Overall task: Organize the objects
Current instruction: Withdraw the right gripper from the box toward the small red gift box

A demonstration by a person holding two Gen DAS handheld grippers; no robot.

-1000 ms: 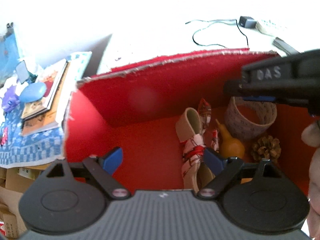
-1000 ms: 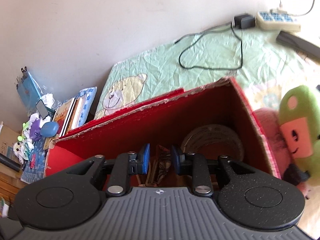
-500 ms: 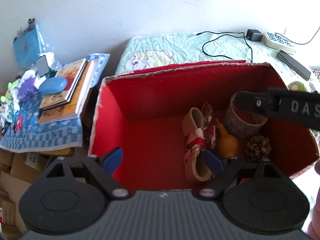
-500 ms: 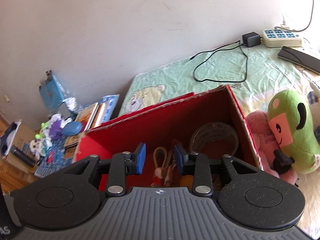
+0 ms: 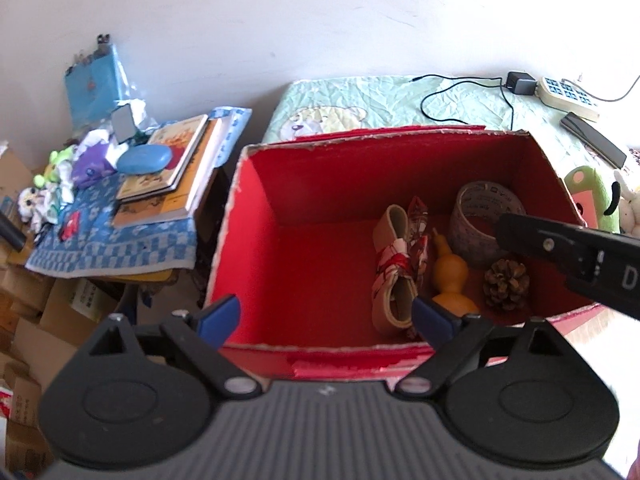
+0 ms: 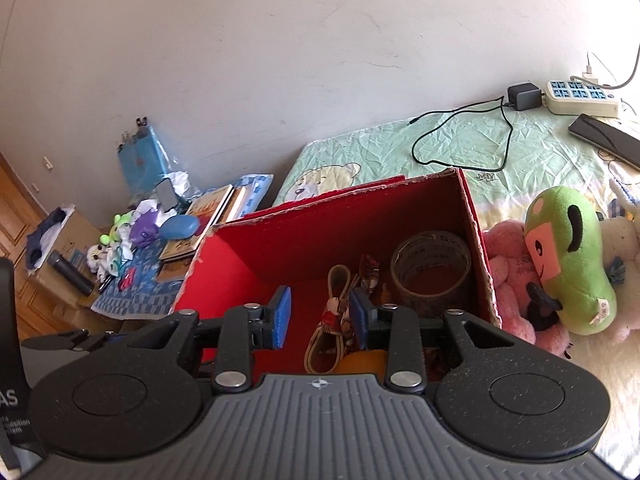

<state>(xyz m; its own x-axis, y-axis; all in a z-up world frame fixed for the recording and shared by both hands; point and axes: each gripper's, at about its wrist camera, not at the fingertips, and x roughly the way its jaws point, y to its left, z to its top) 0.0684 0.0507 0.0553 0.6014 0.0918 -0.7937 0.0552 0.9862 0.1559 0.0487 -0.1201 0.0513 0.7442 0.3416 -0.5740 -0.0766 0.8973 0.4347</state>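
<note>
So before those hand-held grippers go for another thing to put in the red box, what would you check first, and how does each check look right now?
1. Left hand-held gripper holds nothing: ok, its fingers stand wide apart.
2. Right hand-held gripper holds nothing: ok, open, nothing between the pads.
3. Red box has room: ok, its left half shows bare floor.
4. Things already inside lie settled: ok, the tape roll, pine cone, orange gourd and cloth-wrapped strap rest on the floor of the box.
5. Next thing to pick: cannot tell; the green plush and pink plush lie right of the box.
6. Clear path over the box: not ok, the right hand-held gripper reaches across its right corner.
</note>
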